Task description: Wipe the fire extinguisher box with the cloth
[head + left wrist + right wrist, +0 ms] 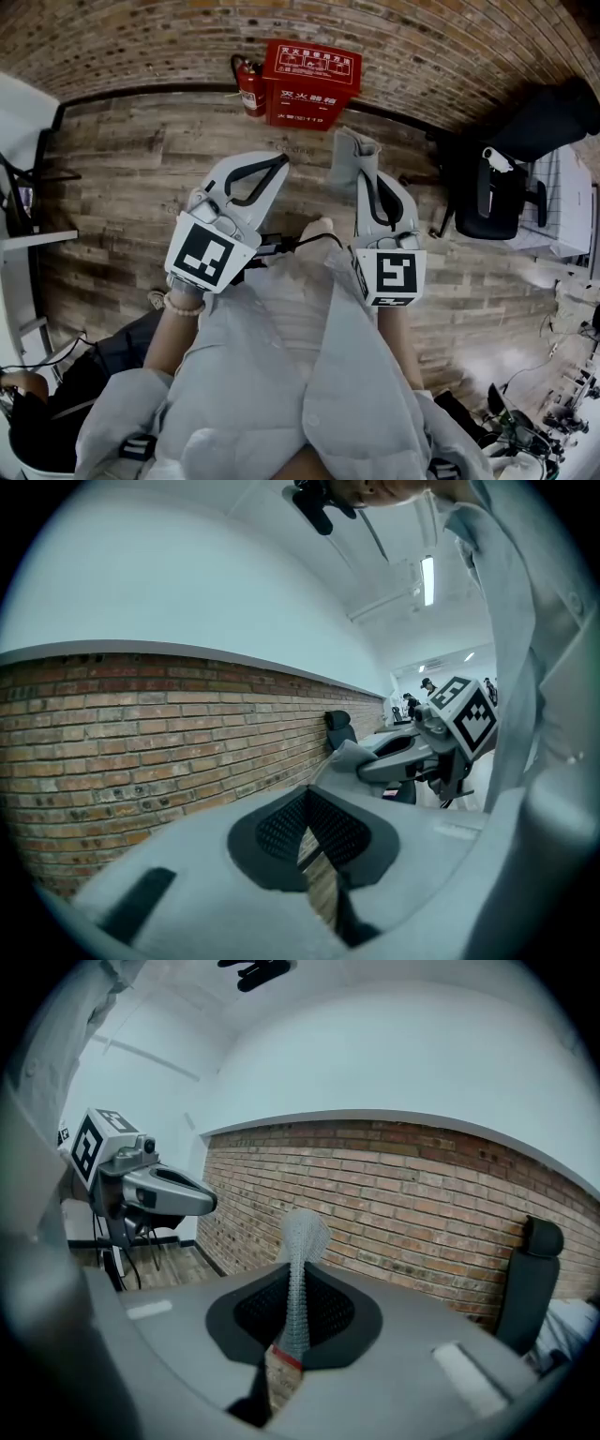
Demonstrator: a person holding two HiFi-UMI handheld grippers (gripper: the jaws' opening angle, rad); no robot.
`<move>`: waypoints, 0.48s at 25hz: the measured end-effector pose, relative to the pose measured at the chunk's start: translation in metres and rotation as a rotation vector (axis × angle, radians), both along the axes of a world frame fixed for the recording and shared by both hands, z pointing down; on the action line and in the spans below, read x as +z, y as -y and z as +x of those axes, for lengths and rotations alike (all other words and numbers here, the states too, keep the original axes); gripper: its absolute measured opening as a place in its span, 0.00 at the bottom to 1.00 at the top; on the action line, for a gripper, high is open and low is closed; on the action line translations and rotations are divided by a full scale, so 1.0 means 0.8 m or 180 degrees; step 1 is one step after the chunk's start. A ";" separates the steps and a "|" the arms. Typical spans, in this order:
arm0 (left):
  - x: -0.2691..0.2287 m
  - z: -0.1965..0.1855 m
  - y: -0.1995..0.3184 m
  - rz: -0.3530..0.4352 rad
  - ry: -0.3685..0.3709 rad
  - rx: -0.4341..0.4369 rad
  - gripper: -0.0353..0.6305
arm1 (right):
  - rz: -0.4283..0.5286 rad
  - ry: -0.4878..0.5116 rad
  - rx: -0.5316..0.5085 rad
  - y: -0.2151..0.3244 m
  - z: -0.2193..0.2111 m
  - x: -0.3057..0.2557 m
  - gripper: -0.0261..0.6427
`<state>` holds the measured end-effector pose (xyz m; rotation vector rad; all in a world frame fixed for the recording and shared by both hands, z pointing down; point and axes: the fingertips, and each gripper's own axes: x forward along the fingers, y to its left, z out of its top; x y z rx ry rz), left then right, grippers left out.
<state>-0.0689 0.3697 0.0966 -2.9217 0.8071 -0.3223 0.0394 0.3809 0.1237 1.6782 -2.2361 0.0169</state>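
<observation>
The red fire extinguisher box (310, 82) stands on the wooden floor against the brick wall, ahead of both grippers. A red fire extinguisher (249, 89) stands at its left side. My right gripper (364, 176) is shut on a grey mesh cloth (351, 150), which pokes up past the jaw tips (298, 1274). It is held well short of the box. My left gripper (274, 165) hovers to the left at about the same height, shut with nothing between its jaws (314, 803). The right gripper (424, 746) and the cloth (343, 757) also show in the left gripper view.
A black office chair (497, 189) stands to the right of the box near a white desk (562, 202). White furniture (23, 141) and cables lie at the left. The brick wall (394, 1194) runs behind everything. The person's grey sleeves fill the lower head view.
</observation>
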 end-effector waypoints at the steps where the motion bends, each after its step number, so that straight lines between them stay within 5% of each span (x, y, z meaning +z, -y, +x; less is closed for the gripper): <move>1: 0.001 -0.002 0.001 -0.0003 -0.0005 -0.0018 0.05 | -0.0005 -0.0006 -0.0010 0.001 0.000 0.001 0.08; 12: 0.008 0.002 0.045 -0.0027 0.0048 -0.0202 0.05 | -0.0072 0.0029 -0.0128 0.051 0.014 0.015 0.08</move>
